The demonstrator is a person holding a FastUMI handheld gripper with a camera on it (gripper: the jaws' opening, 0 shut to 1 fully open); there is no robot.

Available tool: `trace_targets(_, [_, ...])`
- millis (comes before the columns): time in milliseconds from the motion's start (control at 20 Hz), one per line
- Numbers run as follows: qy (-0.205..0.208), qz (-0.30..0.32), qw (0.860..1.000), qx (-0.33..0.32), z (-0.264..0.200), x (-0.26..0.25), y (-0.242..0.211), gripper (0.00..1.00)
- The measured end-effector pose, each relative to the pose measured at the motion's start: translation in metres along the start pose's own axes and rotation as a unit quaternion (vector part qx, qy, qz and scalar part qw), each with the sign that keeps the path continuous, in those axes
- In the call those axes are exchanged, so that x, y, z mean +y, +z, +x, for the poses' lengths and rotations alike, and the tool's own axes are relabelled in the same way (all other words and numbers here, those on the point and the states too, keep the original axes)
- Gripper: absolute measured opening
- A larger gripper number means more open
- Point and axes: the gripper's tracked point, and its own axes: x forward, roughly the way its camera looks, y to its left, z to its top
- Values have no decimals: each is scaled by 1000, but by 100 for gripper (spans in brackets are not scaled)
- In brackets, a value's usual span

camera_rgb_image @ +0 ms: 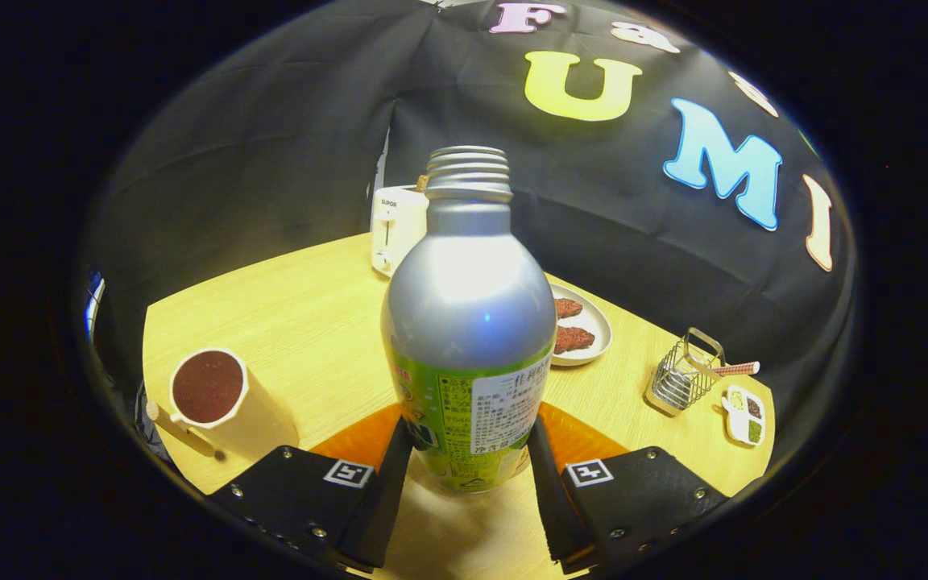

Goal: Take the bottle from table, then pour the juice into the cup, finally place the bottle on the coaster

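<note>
A silver bottle [468,306] with a green label and an uncapped threaded neck stands upright between my fingers. My gripper [469,435] is shut on its lower body, one finger pressing each side. An orange coaster [355,441] lies under and behind the bottle's base and shows on both sides of it. I cannot tell whether the base rests on the coaster or hangs just over it. A pale cup [218,399] holding dark red juice stands to the left of my left finger.
On the wooden table [311,322] a white toaster [395,225] stands behind the bottle. To the right are a plate [597,326] with brown food pieces, a wire basket [681,379] and a small white dish [746,415] near the table's right edge.
</note>
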Motion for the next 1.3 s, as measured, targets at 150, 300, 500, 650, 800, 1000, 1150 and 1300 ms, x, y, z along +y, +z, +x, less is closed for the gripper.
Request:
trace_targets(150, [9, 15, 1000, -11, 12, -5, -1, 72])
trace_targets(300, [11, 29, 999, -12, 24, -11, -4, 73])
trace_targets(500, [14, 47, 999, -6, 36, -15, -10, 74])
trace_targets(650, [10, 44, 999, -3, 42, -19, -15, 74])
trace_targets(800, [6, 51, 999, -3, 47, -22, -16, 74])
trace_targets(1000, [8, 64, 998, -5, 51, -24, -19, 74])
trace_targets(1150, [11, 71, 997, -10, 50, -23, -20, 76])
trace_targets(1300, [13, 76, 997, -11, 51, -23, -21, 77])
